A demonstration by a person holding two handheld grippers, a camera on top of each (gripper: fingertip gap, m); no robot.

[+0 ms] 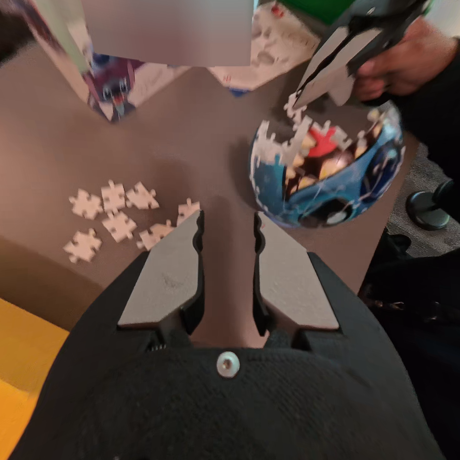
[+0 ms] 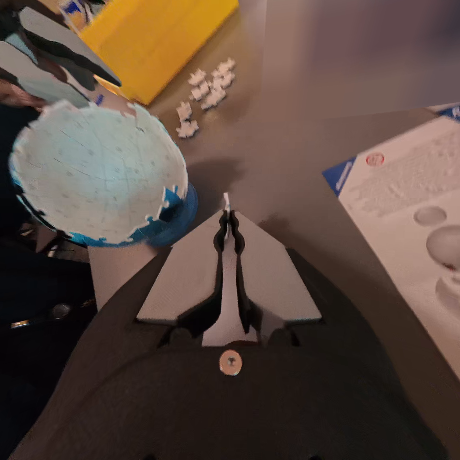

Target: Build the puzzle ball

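Observation:
The partly built puzzle ball (image 1: 326, 174) rests on the brown table, blue outside, with a jagged open gap on top. In the right wrist view it (image 2: 99, 179) shows mostly white. My right gripper (image 2: 227, 214) is shut on a white puzzle piece (image 2: 226, 200), held edge-on just right of the ball. In the left wrist view that gripper (image 1: 298, 98) holds the piece (image 1: 293, 110) at the ball's upper rim. My left gripper (image 1: 229, 215) is open and empty, above the table between the ball and several loose white pieces (image 1: 112, 216).
A puzzle box (image 1: 109, 87) stands at the back. A white instruction sheet (image 2: 410, 199) lies to the right and a yellow box (image 2: 154, 42) near the loose pieces (image 2: 209, 92). A person's hand (image 1: 403, 64) holds the right gripper. The table edge runs right of the ball. Left tips to right tips: about 20 cm.

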